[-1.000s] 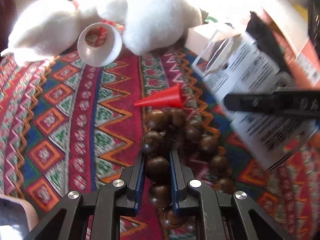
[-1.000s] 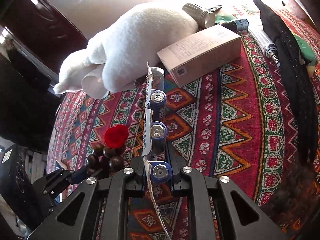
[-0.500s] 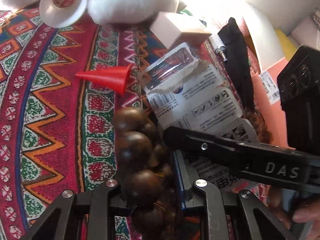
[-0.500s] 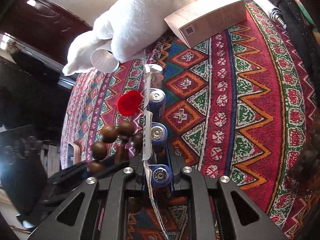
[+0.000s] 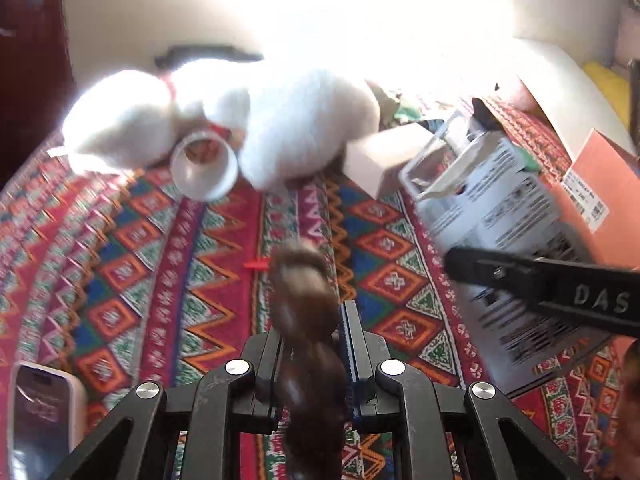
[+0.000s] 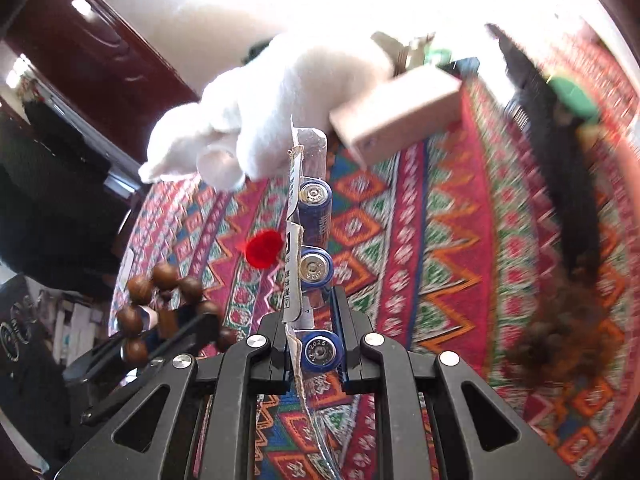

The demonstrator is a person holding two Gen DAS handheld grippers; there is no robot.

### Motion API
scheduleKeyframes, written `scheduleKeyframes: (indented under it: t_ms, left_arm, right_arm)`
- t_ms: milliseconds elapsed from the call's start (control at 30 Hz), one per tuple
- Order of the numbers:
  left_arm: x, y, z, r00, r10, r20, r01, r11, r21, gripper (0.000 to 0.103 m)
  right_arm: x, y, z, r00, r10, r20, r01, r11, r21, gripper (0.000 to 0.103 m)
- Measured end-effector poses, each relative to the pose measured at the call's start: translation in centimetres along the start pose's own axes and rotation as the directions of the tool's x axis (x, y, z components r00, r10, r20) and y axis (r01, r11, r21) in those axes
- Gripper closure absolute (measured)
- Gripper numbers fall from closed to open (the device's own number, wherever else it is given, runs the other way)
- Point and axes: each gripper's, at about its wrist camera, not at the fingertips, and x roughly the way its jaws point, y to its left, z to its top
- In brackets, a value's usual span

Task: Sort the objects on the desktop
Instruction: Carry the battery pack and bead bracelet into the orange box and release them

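My left gripper (image 5: 310, 322) is shut on a string of brown wooden beads (image 5: 308, 320), lifted above the patterned cloth and blurred by motion. In the right wrist view the same beads (image 6: 160, 308) hang around the left gripper at lower left. My right gripper (image 6: 314, 304) is shut on a blister pack of blue batteries (image 6: 316, 236), held on edge above the cloth. That pack (image 5: 492, 208) shows its printed back at the right of the left wrist view. A small red cone (image 6: 263, 248) lies on the cloth between the two; only its tip (image 5: 256, 265) shows past the beads.
A white plush toy (image 5: 248, 128) with a white cup (image 5: 204, 170) lies at the back, a beige box (image 6: 400, 112) beside it. A black strap (image 6: 560, 152) and brown tangle (image 6: 568, 332) lie right. An orange carton (image 5: 600, 200) stands far right; a phone (image 5: 40, 416) lies at lower left.
The left gripper has swung back left and risen with the beads, so the plush toy and cup are centred again. The right gripper has lifted the battery pack slightly and tilted.
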Motion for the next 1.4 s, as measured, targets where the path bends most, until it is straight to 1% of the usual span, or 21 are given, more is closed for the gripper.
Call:
scheduleKeyframes:
  t_ms: [67,133,200,333,433,533,600,700,767,833,1033,1133,1167,1233,1333,1400]
  left_arm:
    - [-1.0,-0.2,0.2,1.0,0.002,0.004,-0.002,1.0,0.012,0.086]
    - [-2.6,0.4,0.3,1.0,0.008,0.011,-0.009,1.0,0.019,0.086]
    - [-3.7,-0.2,0.5,0.999,0.027,0.038,-0.029,0.999,0.035,0.086]
    - [-6.0,-1.9,1.0,0.995,0.016,0.103,-0.02,0.999,0.044,0.086]
    - [-8.2,-3.9,1.3,0.989,-0.012,0.15,0.002,0.998,0.066,0.086]
    - [-10.2,-6.3,1.6,0.979,-0.034,0.202,0.013,0.994,0.106,0.086]
    - [-11.1,-8.0,1.7,0.974,-0.054,0.22,0.025,0.991,0.13,0.086]
    - [-12.0,-10.5,1.8,0.968,-0.087,0.234,0.051,0.986,0.156,0.086]
    - [-12.4,-12.0,2.1,0.966,-0.11,0.235,0.072,0.984,0.164,0.086]
    - [-12.8,-13.8,2.6,0.962,-0.138,0.234,0.099,0.98,0.173,0.086]
    - [-14.6,-20.3,4.6,0.939,-0.209,0.274,0.138,0.957,0.255,0.086]
    - [-15.2,-23.9,5.5,0.928,-0.248,0.279,0.159,0.938,0.307,0.086]
    - [-15.1,-25.2,5.8,0.926,-0.262,0.272,0.168,0.931,0.323,0.086]
    - [-15.0,-27.6,6.2,0.923,-0.286,0.258,0.184,0.916,0.356,0.086]
    - [-14.4,-31.4,6.4,0.919,-0.315,0.238,0.203,0.893,0.401,0.086]
    - [-13.9,-33.8,6.5,0.917,-0.332,0.22,0.215,0.878,0.428,0.086]
  right_arm:
    - [-1.7,0.4,0.1,0.998,-0.029,0.047,0.031,0.999,-0.032,0.086]
    - [-3.4,0.9,0.1,0.995,-0.052,0.09,0.058,0.996,-0.063,0.086]
    - [-4.9,1.2,-0.1,0.991,-0.058,0.117,0.067,0.995,-0.078,0.086]
    - [-7.3,1.6,-0.7,0.982,-0.086,0.17,0.105,0.989,-0.107,0.086]
    - [-9.0,2.0,-1.2,0.971,-0.11,0.212,0.139,0.982,-0.127,0.086]
    - [-10.7,2.4,-1.7,0.958,-0.132,0.254,0.173,0.974,-0.146,0.086]
    - [-12.4,2.0,-2.1,0.948,-0.142,0.284,0.189,0.971,-0.148,0.086]
    - [-14.9,1.6,-2.4,0.928,-0.161,0.337,0.22,0.965,-0.142,0.086]
    - [-16.8,1.2,-2.8,0.909,-0.182,0.376,0.248,0.959,-0.135,0.086]
    - [-18.8,0.6,-3.2,0.885,-0.207,0.418,0.28,0.952,-0.123,0.086]
    - [-24.7,-2.7,-4.2,0.807,-0.282,0.519,0.35,0.936,-0.034,0.086]
    - [-27.5,-5.1,-4.4,0.768,-0.318,0.555,0.365,0.931,0.028,0.086]
    - [-28.4,-5.9,-4.5,0.754,-0.333,0.566,0.371,0.927,0.051,0.086]
    - [-30.2,-7.6,-4.9,0.717,-0.373,0.589,0.392,0.915,0.102,0.086]
    - [-32.8,-10.4,-5.4,0.674,-0.422,0.606,0.406,0.897,0.175,0.086]
    - [-34.3,-12.3,-5.7,0.65,-0.455,0.608,0.412,0.884,0.221,0.086]
